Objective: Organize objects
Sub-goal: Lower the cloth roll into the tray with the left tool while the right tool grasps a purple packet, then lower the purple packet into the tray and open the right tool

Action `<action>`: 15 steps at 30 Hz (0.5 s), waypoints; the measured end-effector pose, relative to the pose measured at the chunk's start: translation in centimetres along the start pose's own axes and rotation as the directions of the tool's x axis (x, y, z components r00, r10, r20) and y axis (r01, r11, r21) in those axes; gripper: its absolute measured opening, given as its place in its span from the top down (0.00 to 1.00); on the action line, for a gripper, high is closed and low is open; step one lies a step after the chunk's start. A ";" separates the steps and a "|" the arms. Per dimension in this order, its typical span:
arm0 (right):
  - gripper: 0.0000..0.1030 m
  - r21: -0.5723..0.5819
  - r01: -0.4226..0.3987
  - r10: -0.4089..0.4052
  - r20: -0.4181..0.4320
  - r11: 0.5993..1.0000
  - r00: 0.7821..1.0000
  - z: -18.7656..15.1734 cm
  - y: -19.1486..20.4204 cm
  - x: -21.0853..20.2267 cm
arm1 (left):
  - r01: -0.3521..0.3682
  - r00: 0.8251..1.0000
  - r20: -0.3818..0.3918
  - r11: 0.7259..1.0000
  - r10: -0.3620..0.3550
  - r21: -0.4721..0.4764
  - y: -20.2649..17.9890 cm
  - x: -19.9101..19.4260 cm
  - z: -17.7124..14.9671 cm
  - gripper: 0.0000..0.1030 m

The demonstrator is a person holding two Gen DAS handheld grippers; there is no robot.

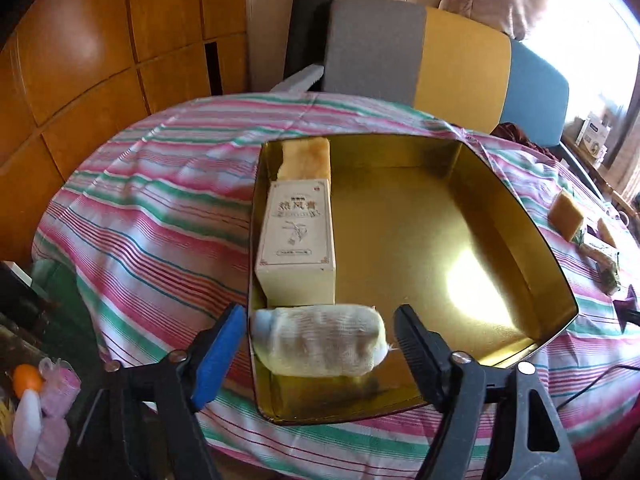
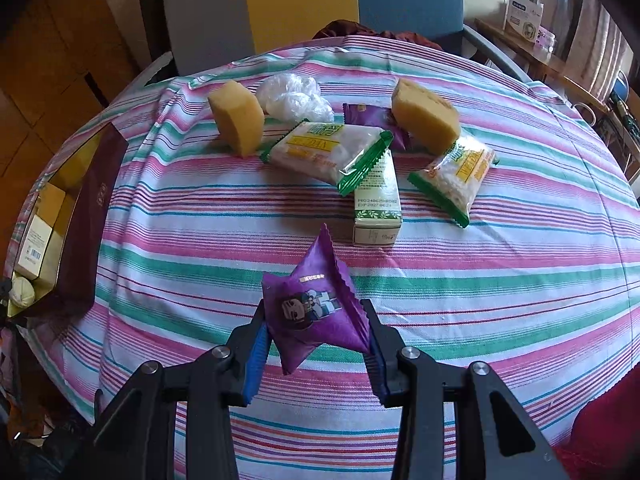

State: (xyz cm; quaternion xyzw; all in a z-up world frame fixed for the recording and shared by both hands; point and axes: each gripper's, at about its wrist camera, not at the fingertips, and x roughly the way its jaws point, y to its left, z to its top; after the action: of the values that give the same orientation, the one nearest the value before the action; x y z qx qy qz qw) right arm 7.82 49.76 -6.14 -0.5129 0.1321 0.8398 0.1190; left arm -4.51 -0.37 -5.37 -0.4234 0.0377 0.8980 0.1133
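Judging by the gold tin (image 1: pixel 552 280), I am early in the sorting: only a cream box (image 1: pixel 296 236), a sponge (image 1: pixel 306 158) and a gauze-wrapped bundle (image 1: pixel 320 340) lie along its left wall. My left tongs (image 1: pixel 316 344) stand open around that bundle. My right tongs (image 2: pixel 316 336) grip a puffy purple packet (image 2: pixel 312 308) above the striped surface (image 2: pixel 520 280), where sponges, packets and a carton remain.

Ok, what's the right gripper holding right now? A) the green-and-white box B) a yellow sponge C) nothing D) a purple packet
D: the right gripper is shut on the purple packet, pinched between its fingers above the striped cloth.
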 end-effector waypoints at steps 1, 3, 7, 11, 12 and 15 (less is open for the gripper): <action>0.60 -0.007 -0.001 0.001 0.007 1.000 1.000 0.0 0.2 -0.1 | -0.008 1.000 0.013 1.000 0.008 0.000 0.1 -0.3 -0.1 0.17; 0.60 -0.013 0.005 -0.005 0.020 1.000 1.000 0.1 0.7 -0.5 | -0.013 0.999 0.029 1.000 0.013 -0.014 0.5 -0.9 -0.1 0.17; 0.60 -0.040 -0.050 0.052 0.055 0.998 0.997 0.5 3.0 -1.8 | -0.010 0.998 0.060 0.998 0.013 -0.060 1.4 -1.6 0.4 0.17; 0.60 -0.127 -0.139 0.150 0.082 0.982 0.985 1.4 8.2 -3.0 | -0.036 0.995 0.092 0.995 0.045 -0.096 1.8 -2.8 0.8 0.17; 0.60 -0.152 -0.161 0.175 0.085 0.975 0.981 1.6 9.6 -3.2 | -0.049 0.993 0.098 0.994 0.058 -0.099 1.9 -3.0 0.9 0.17; 0.60 -0.232 -0.238 0.262 0.080 0.943 0.962 2.4 14.1 -3.6 | -0.068 0.991 0.111 0.991 0.081 -0.117 2.0 -3.7 1.0 0.17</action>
State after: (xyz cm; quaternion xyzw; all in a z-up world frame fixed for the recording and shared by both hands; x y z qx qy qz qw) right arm 2.70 37.20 -0.42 -0.4551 0.0956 0.8844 -0.0389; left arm -3.49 -2.79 -1.96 -0.3748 -0.0038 0.9253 0.0576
